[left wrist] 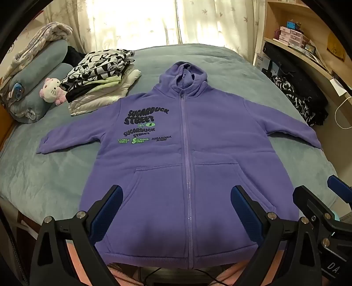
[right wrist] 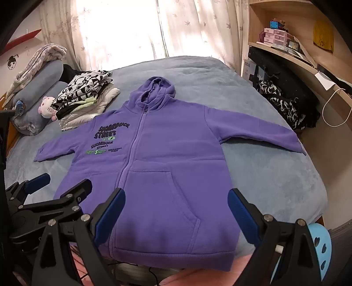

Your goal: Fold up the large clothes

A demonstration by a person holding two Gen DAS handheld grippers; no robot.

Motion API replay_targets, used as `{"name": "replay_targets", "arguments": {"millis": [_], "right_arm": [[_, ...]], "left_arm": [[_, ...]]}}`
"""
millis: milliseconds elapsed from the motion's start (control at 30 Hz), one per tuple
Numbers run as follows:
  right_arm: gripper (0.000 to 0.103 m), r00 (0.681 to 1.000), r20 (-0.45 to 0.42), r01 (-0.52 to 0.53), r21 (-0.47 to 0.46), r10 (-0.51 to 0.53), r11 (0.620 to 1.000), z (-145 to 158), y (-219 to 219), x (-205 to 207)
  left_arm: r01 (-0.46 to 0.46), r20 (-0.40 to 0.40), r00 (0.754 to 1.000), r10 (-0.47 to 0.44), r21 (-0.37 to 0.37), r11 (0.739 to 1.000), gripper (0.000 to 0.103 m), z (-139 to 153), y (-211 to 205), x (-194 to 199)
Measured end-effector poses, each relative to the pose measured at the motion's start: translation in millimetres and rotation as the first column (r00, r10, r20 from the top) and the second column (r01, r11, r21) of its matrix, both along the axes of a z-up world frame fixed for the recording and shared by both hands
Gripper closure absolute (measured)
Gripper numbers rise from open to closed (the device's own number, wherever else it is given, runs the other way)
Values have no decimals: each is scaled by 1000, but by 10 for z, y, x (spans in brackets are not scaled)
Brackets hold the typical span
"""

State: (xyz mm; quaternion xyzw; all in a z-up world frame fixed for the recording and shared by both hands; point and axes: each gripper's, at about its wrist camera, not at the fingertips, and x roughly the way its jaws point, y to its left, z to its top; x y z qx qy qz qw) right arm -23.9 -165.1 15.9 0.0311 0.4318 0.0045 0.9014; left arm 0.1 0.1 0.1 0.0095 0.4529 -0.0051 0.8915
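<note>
Hoodie flat on bed, beyond spread fingers

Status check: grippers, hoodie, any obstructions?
Left gripper and right gripper open, empty. Hoodie flat, zipped, sleeves spread. Folded pile beside its shoulder.

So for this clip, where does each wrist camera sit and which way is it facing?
Left wrist: on the left gripper, angled down over the purple zip-up fleece hoodie spread on the grey-blue bed cover; its own open fingers show, the right gripper at the right edge.
Right wrist: on the right gripper, same downward angle over the hoodie's pocket; the left gripper shows lower left.
Shared: the hoodie, the stack of folded clothes, the pink-and-white plush cat, the curtained window.
</note>
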Motion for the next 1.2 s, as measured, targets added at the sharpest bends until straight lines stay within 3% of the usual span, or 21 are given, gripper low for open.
{"name": "replay_targets", "arguments": {"millis": [267,900,1200], "right_arm": [[8,1000,-8,-2,11,2,1000,-26,8,-33],[8,997,78,-14,-48,17,999,14,26,-33],[8,994,100,-31,-30,33,999,39,-4,58]], "left_arm": [[-3,-1,1000,3,-6,1000,6,-33,32,23],[15,12,1000,-15,-4,1000,6,-19,-3,47],[8,13,1000,-8,3,1000,7,3,-54,125]]}}
